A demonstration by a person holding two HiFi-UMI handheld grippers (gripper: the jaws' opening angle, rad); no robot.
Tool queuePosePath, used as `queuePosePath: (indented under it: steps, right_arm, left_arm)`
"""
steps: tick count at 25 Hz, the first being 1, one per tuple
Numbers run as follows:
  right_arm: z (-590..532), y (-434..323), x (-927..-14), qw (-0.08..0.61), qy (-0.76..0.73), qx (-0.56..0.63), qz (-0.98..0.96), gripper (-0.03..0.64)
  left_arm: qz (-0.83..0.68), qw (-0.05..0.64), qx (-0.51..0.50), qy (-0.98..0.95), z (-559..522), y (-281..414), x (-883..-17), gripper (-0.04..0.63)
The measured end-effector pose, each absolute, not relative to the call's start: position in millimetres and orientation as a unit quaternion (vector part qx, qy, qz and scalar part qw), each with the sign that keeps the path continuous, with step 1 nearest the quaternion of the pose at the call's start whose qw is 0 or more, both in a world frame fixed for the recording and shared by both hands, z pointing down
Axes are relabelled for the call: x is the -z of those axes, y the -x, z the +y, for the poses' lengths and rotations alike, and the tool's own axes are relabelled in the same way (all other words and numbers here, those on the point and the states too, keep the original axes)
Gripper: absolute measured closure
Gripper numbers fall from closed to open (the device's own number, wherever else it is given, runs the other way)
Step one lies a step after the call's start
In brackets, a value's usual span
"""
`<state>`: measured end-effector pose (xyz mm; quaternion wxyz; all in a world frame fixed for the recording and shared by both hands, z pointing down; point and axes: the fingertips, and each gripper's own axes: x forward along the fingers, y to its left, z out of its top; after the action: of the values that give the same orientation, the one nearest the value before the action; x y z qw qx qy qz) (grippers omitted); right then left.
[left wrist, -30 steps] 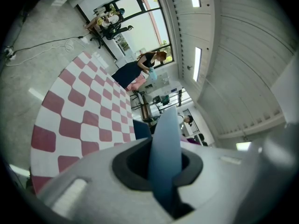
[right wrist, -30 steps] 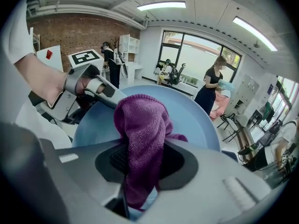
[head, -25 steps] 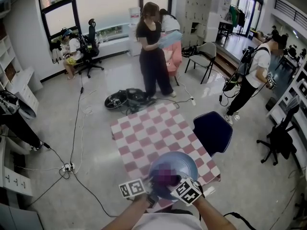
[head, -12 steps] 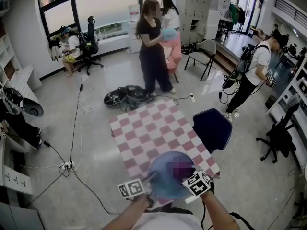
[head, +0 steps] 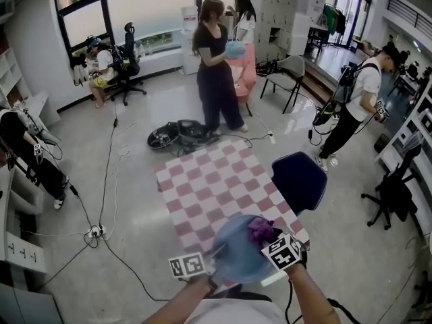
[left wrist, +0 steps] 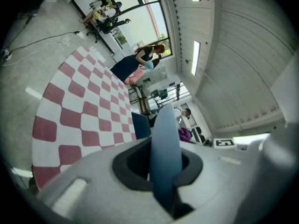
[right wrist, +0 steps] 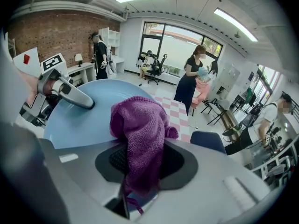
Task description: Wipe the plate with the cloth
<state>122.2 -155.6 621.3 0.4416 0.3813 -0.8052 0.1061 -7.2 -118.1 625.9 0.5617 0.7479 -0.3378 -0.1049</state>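
Observation:
A light blue plate [head: 237, 250] is held up over the near edge of the checkered table [head: 216, 187]. My left gripper [head: 214, 256] is shut on the plate's left rim; the left gripper view shows the plate [left wrist: 166, 153] edge-on between the jaws. My right gripper [head: 264, 240] is shut on a purple knitted cloth [head: 260, 229] at the plate's upper right part. In the right gripper view the cloth [right wrist: 140, 134] bulges out of the jaws and rests against the blue plate [right wrist: 88, 120]. The left gripper [right wrist: 63, 91] shows there on the plate's far rim.
A dark blue chair [head: 300, 182] stands at the table's right side. Two people [head: 214, 66] stand beyond the table, another person [head: 358, 106] at the right, one seated [head: 101, 69] at the back left. Cables and a black heap [head: 177, 138] lie on the floor.
The right gripper with the cloth has slid from the plate's middle toward its right rim. The left gripper still holds the plate's left rim. People in the room have shifted.

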Motion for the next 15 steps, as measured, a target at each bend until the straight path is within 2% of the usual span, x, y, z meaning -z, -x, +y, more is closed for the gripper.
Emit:
queuePosePath:
  steps: [8,15]
  right_arm:
    - [-152.1,-65.1,-599.3,0.432,-0.301,-0.026,-0.85,0.489]
    - [-135.8,-26.1,-588.7,0.388,-0.227,-0.017,-0.893,0.489]
  left_arm:
    - [-0.28,0.559,0.058,-0.778,-106.5,-14.6,-620.1,0.56]
    - [-0.247,0.555,0.031,-0.794,-107.9,-18.9,-615.7,0.56]
